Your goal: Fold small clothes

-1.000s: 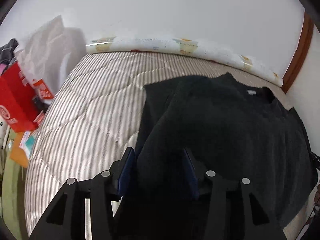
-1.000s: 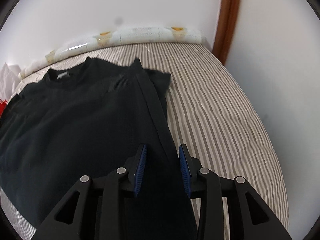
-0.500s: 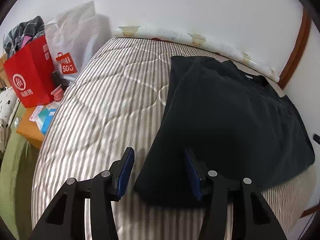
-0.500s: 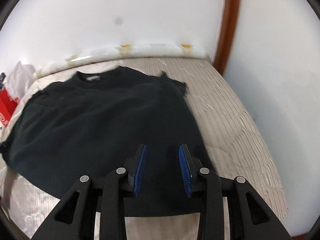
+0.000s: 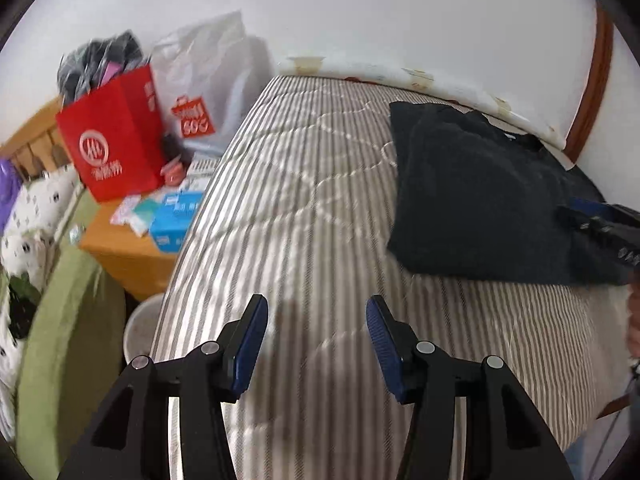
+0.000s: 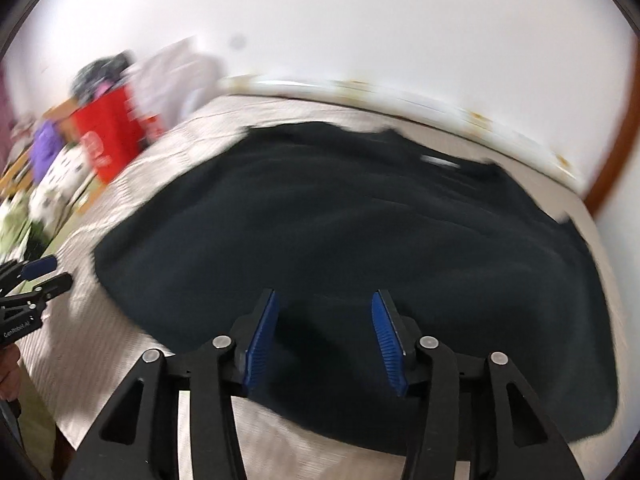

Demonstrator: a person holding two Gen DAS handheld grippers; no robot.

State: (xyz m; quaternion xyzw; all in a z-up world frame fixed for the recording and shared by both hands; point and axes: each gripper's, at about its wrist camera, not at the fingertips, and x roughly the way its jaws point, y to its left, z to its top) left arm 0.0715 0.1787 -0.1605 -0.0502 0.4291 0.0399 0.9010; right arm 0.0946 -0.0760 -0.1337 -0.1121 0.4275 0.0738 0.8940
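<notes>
Left gripper (image 5: 316, 330) apart, right gripper (image 6: 325, 326) opening

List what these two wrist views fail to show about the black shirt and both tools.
- Black shirt, right wrist view: motion blur smears its folds and neck label, and the right tool, whose jaws are opening, covers its near hem.
- Black shirt, left wrist view: the right tool's tip covers its far side.
- Left tool, right wrist view: cut off by the picture's edge.
- Red bag: its contents are blurred.

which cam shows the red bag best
The left wrist view: the red bag is sharp, its white logo visible, dark clothes poking out. The right wrist view shows it small and motion-blurred.
</notes>
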